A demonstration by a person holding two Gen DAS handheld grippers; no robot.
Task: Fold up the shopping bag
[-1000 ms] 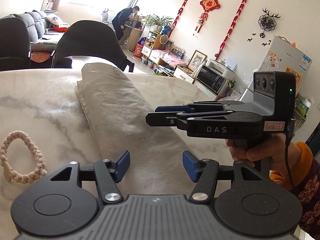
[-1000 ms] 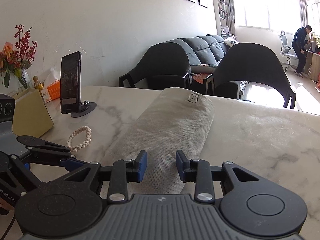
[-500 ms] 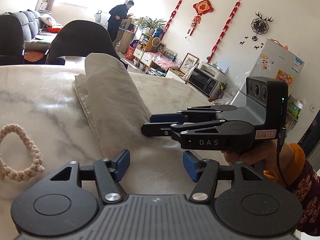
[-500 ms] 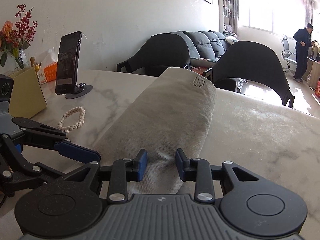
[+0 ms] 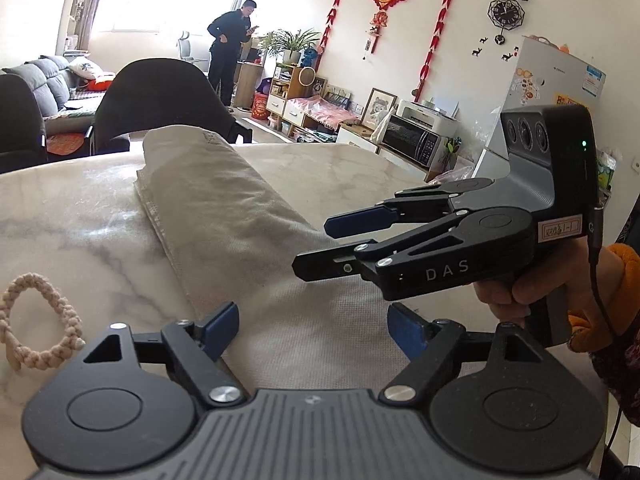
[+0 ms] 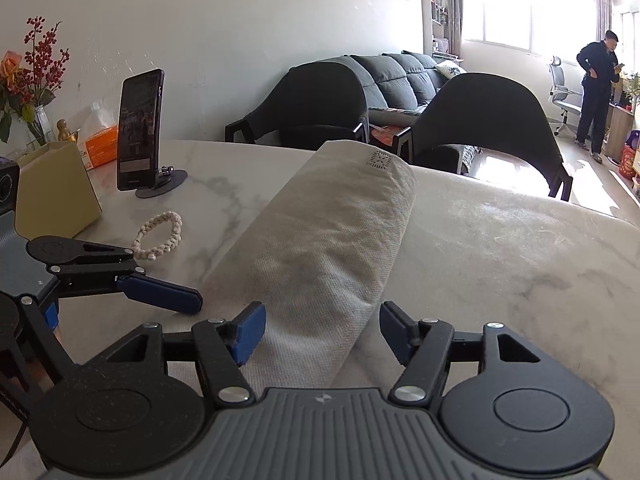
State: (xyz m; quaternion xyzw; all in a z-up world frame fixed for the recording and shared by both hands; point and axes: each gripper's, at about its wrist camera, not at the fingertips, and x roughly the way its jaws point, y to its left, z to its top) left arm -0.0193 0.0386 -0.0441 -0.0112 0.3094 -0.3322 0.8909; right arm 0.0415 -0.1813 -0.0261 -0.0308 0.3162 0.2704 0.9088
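- A braided cord loop (image 5: 38, 322) lies flat on the marble counter (image 5: 80, 216), at the far left of the left wrist view, well apart from the cloth.
- In the right wrist view a yellow box (image 6: 56, 188), an orange tissue pack (image 6: 100, 146) and a phone on a round stand (image 6: 140, 128) stand along the counter's left side by the wall, with a vase of red berries (image 6: 34, 76) behind them.
- The shopping bag (image 5: 248, 232), a pale grey non-woven cloth, lies folded into a long narrow strip down the middle of the counter, its far end raised in a soft hump near the counter's far edge, a small stitched square on top.
- The left gripper (image 5: 310, 326) hovers over the near end of the strip. Its fingers (image 5: 220, 324) are spreading apart; the cloth lies under the gap and neither blue pad presses on it.
- The right gripper (image 6: 320, 330) hangs just beside it over the same near end, its fingers (image 6: 248, 330) also spreading, one pad on either side of the strip's edge, gripping nothing.
- In the left wrist view the right gripper shows side-on above the cloth, held by a hand (image 5: 508, 292) in an orange cuff.
- Two dark chairs (image 6: 480, 120) stand past the counter; a person (image 6: 598, 92) stands far off by the window.
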